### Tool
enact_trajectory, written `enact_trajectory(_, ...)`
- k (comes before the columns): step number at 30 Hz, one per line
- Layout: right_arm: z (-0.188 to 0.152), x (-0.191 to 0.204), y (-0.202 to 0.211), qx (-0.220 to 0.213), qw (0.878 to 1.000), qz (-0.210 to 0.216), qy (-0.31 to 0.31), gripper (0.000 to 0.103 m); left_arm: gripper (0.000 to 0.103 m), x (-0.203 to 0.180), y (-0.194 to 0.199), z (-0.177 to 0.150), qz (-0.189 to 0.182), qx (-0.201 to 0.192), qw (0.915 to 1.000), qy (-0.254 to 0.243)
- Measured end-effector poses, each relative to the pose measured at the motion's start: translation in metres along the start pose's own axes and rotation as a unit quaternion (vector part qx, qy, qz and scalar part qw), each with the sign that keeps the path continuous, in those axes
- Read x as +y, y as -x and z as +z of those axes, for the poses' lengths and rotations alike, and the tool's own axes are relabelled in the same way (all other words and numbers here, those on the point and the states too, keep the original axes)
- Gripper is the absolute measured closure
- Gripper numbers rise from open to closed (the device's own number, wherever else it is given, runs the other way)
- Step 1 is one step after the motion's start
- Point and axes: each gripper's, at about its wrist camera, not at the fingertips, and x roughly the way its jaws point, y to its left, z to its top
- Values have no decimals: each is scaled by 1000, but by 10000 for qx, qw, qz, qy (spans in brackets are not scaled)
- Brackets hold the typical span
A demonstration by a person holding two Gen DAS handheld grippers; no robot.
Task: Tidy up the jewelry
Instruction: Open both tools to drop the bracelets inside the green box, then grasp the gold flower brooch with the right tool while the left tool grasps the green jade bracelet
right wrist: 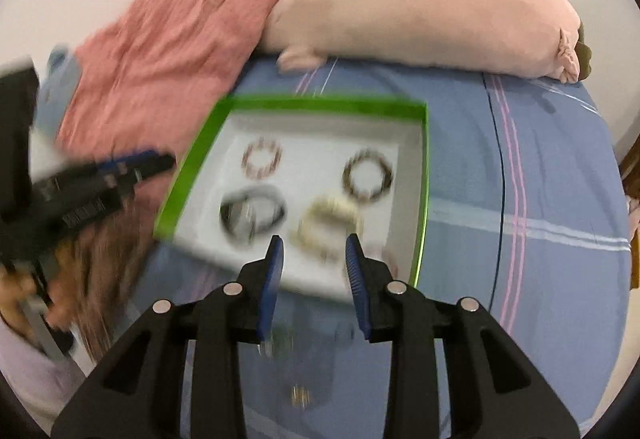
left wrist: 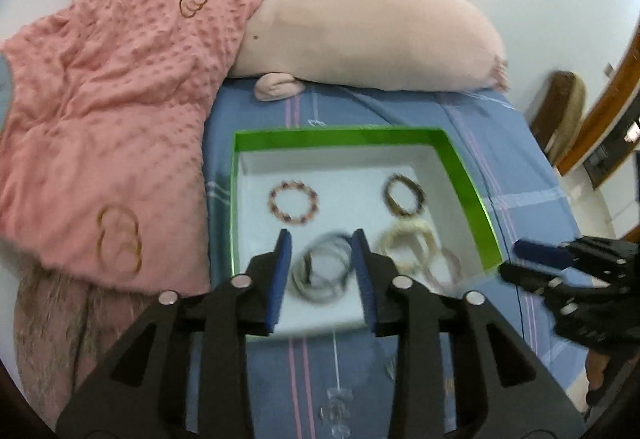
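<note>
The green-rimmed box [left wrist: 460, 163] lay on the bed [left wrist: 520, 175], holding the bracelets: a reddish beaded bracelet [left wrist: 294, 202] and a dark beaded bracelet [left wrist: 404, 195] at the far side, grey bangles [left wrist: 320, 271] and cream bangles [left wrist: 408, 243] nearer. The left gripper [left wrist: 322, 239] hung over the near edge, its fingers parted and empty, the grey bangles showing in the gap beyond them. The right gripper [right wrist: 314, 245], likewise parted and empty, pointed at the cream bangles [right wrist: 326, 223], so each hand seemed nearest its own pile.
</note>
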Motion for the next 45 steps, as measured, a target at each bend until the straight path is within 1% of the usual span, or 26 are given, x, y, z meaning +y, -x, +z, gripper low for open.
enact_trajectory(2,-31,5,-11,319,9993,-125,177,70,68,-9,4,-22,-26,123,9998,-160)
enact_trajectory(5,-61,-2,-36,787,9968,5,-140,70,68,-18,-6,-49,85,448,9983,-369)
enact_trajectory(6,-70,-4,-46,946,9951,58,-274,71,68,-19,-12,-60,90,612,9974,-361)
enact_trajectory(7,-76,-3,-52,1008,9943,104,-331,71,68,-18,-15,-65,79,705,9970,-306)
enact_trajectory(9,-80,1,-62,1046,9936,134,-392,71,68,-17,-21,-80,56,898,9958,-194)
enact_trajectory(11,-78,4,-66,1049,9937,85,-382,71,68,-18,-22,-90,22,981,9950,-157)
enact_trajectory(14,-79,6,-59,968,9944,-387,-187,71,66,-27,-20,-107,-104,1061,9940,-236)
enact_trajectory(16,-84,-2,-55,988,9940,-385,-258,71,60,-37,-23,-116,-184,1100,9929,-409)
enact_trajectory(18,-94,-10,-49,1083,9930,-256,-398,70,60,-42,-30,-123,-222,1174,9917,-472)
enact_trajectory(22,-115,-2,-50,1326,9907,13,-308,69,60,-42,-47,-124,-268,1340,9899,-391)
enact_trajectory(25,-123,5,-60,1437,9891,-105,-294,69,60,-42,-53,-126,-204,1398,9891,-406)
enact_trajectory(26,-124,8,-62,1423,9894,-48,-301,68,60,-42,-54,-126,-212,1408,9889,-414)
enact_trajectory(27,-125,9,-63,1430,9893,-35,-289,67,59,-41,-53,-125,-217,1418,9888,-417)
enact_trajectory(30,-125,15,-68,1443,9892,-167,-195,67,56,-42,-54,-124,-236,1445,9883,-439)
enact_trajectory(35,-129,19,-71,1489,9886,-134,-194,67,52,-50,-61,-123,-401,1492,9869,-471)
enact_trajectory(37,-128,20,-74,1469,9888,-91,-265,75,50,-55,-64,-122,-470,1504,9862,-515)
enact_trajectory(38,-128,19,-74,1451,9889,-58,-327,82,50,-59,-65,-122,-513,1515,9856,-542)
enact_trajectory(40,-125,15,-76,1441,9888,-112,-375,82,48,-65,-69,-123,-543,1552,9847,-582)
enact_trajectory(45,-124,9,-71,1334,9895,-180,-520,82,48,-76,-79,-123,-619,1632,9827,-621)
